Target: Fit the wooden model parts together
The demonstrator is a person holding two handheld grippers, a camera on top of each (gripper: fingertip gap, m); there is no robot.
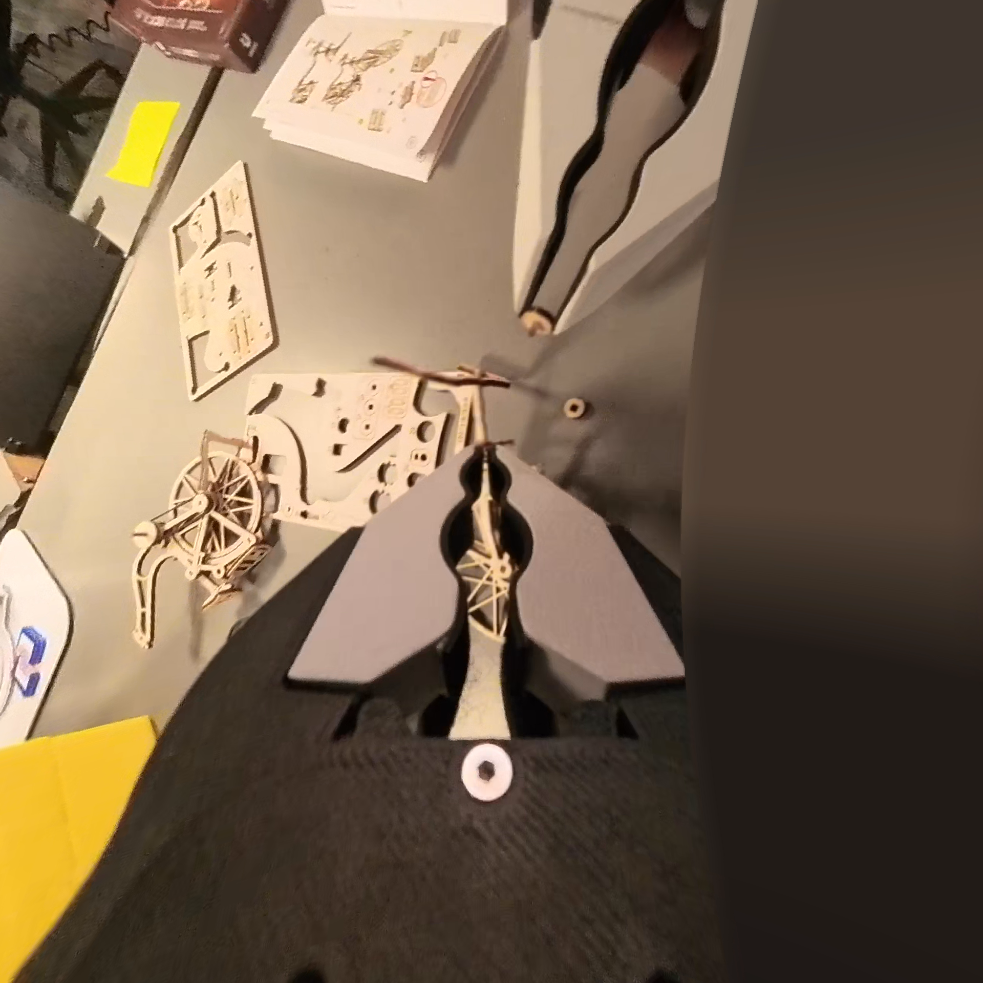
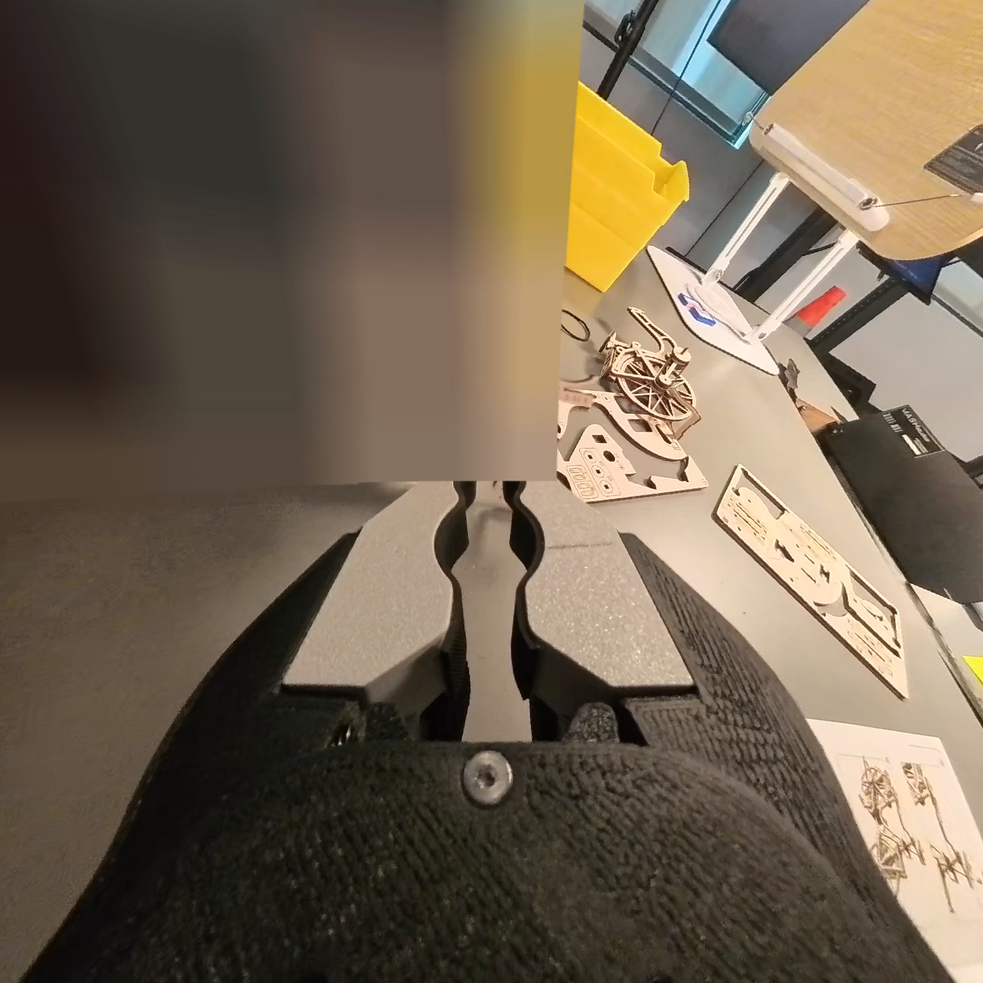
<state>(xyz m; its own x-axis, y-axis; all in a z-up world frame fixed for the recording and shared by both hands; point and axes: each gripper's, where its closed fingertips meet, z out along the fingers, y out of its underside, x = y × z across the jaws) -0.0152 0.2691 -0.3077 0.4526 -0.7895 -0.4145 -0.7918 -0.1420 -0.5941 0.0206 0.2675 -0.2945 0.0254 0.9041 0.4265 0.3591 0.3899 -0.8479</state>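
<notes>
My left gripper (image 1: 486,452) is shut on a wooden front-wheel part (image 1: 489,574). The spoked wheel sits between the grey fingers, and the fork and handlebar (image 1: 441,375) stick out past the tips. My right gripper (image 1: 537,319) reaches in from the top right and is shut on a small round wooden piece (image 1: 536,322), just above the handlebar. In the right wrist view its fingers (image 2: 486,492) stand close together and a blur patch hides the tips. A wooden rear-wheel assembly (image 1: 207,532) lies on the grey table; it also shows in the right wrist view (image 2: 649,372).
Two punched wooden sheets (image 1: 226,282) (image 1: 346,441) and an open instruction booklet (image 1: 383,80) lie on the table. A loose wooden ring (image 1: 575,409) lies right of the handlebar. A yellow bin (image 2: 611,186), a white lamp base (image 2: 713,308), a brown box (image 1: 197,26) and a yellow note (image 1: 143,143) stand around. The left gripper's tips are roughly 5 cm from the right gripper's.
</notes>
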